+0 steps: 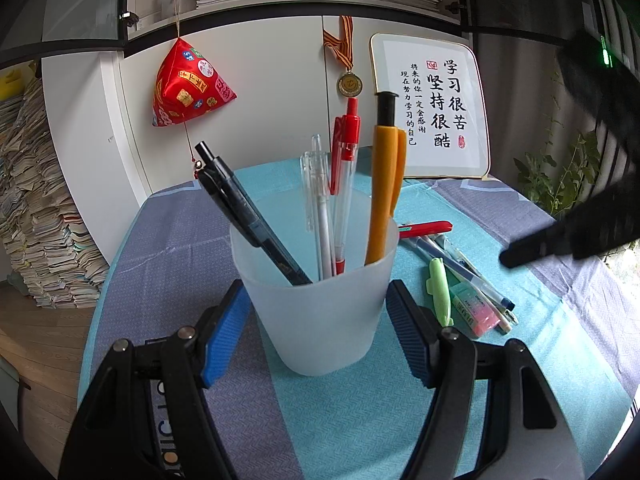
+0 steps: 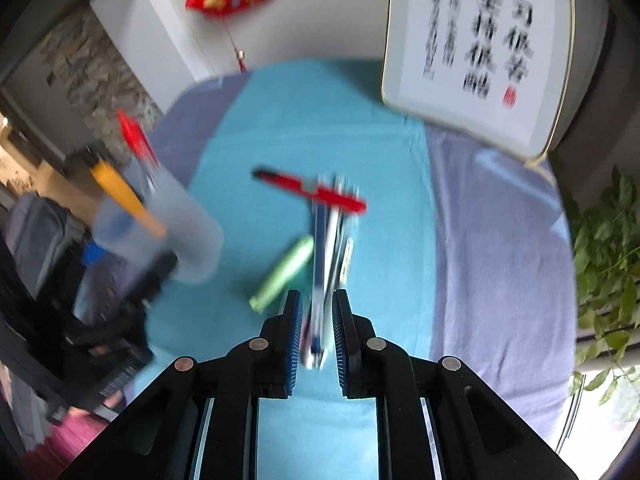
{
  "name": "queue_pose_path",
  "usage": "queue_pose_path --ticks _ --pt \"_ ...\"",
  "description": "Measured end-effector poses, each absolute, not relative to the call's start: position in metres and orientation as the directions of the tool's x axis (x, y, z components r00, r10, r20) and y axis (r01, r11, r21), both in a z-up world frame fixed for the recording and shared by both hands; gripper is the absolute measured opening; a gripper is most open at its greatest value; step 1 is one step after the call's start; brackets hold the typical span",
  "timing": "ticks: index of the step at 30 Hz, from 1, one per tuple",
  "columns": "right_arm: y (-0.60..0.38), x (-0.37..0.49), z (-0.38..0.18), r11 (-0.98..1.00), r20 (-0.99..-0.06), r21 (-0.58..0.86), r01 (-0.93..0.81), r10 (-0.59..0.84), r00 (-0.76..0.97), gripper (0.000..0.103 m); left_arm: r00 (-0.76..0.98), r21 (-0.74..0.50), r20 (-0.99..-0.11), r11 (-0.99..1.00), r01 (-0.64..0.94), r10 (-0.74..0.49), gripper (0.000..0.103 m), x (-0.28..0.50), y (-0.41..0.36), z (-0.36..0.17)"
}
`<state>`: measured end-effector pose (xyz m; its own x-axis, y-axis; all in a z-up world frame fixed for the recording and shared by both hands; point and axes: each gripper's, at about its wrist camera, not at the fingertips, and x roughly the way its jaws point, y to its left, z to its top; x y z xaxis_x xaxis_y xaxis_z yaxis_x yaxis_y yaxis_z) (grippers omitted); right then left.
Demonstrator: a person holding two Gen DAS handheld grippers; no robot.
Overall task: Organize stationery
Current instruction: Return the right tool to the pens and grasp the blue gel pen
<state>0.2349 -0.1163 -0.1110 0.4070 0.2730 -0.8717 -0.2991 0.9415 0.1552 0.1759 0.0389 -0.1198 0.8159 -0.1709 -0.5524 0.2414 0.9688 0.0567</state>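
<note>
Frosted plastic cup [image 1: 320, 288] sat clamped between my left tongs [image 1: 316, 316] on the worktop [image 1: 400, 420], while my right tongs [image 2: 314, 332], parted, straddled several bunched pens [image 2: 320, 280], so I judged closing might snag two.

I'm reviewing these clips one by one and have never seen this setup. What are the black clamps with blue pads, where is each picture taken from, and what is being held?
There is no robot here: a person holds a two-finger gripper in each hand, and a fisheye camera on each looks forward along its fingers. The left wrist view shows the left gripper with its blue pads on both sides of a frosted plastic cup that holds several pens. Whether they press on the cup I cannot tell. The right wrist view is blurred; the right gripper hangs open over loose pens on the blue tablecloth, gripping nothing. A green pen and an eraser also lie there.
</note>
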Motion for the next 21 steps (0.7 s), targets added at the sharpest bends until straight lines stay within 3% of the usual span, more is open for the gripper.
queue_pose_path --ticks 10,11,21 --pt "-0.118 0.233 -0.139 0.936 -0.896 0.159 -0.315 0.27 0.352 0.014 0.816 0.056 -0.553 0.969 0.241 -0.171 0.069 0.176 0.039 -0.119" --pt "-0.118 0.232 -0.14 0.938 -0.897 0.148 -0.314 0.261 0.357 0.01 0.816 0.056 -0.553 0.969 0.242 -0.171 0.069 0.176 0.039 -0.119" --pt "-0.158 0.199 -0.121 0.953 -0.905 0.069 -0.295 0.184 0.383 0.008 0.815 0.056 -0.553 0.969 0.242 -0.172 0.069 0.176 0.039 -0.12"
